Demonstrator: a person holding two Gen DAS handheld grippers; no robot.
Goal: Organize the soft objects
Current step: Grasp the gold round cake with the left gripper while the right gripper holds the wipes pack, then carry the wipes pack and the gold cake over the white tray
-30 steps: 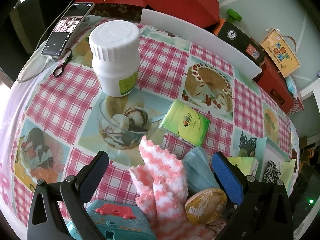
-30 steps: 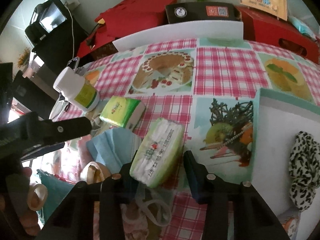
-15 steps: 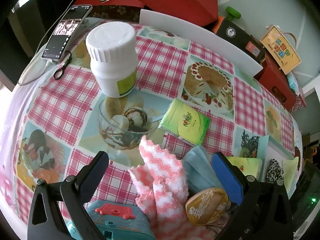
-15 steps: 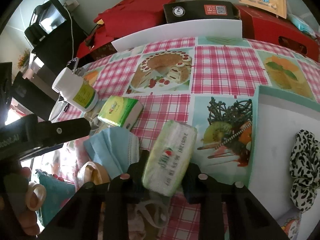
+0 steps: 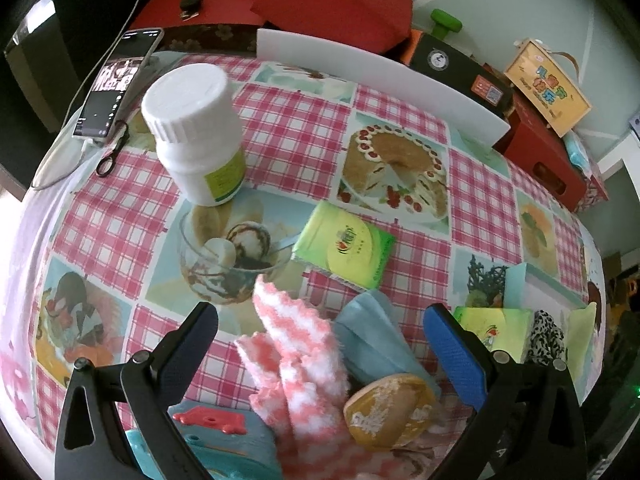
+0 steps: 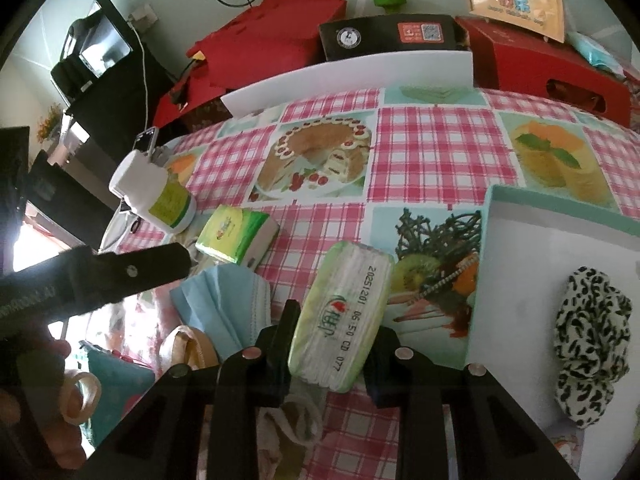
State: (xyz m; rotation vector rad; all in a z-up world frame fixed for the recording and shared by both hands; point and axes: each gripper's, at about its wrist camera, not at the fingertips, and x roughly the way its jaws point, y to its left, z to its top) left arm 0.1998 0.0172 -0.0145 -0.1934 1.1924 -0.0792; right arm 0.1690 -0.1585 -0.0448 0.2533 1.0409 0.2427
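Observation:
My right gripper (image 6: 332, 344) is shut on a green tissue pack (image 6: 344, 312), held just left of the white tray (image 6: 520, 264), which holds a black-and-white spotted scrunchie (image 6: 592, 336). My left gripper (image 5: 320, 332) is open above a pink-and-white fuzzy sock (image 5: 296, 352), a blue face mask (image 5: 376, 344) and a yellow round pouch (image 5: 388, 412). A second green tissue pack (image 5: 344, 248) lies on the checked tablecloth. The mask (image 6: 224, 304) and the second pack (image 6: 236, 232) also show in the right wrist view.
A white bottle (image 5: 196, 132) stands at the left, with a phone (image 5: 116, 80) behind it. A teal toy (image 5: 212, 436) lies under the left gripper. Red boxes (image 6: 544, 64) and a white board (image 6: 352, 76) line the far edge of the table.
The right gripper has closed on the tissue pack, turned it more upright and carried it a little right toward the tray. The left gripper stays open over the pile.

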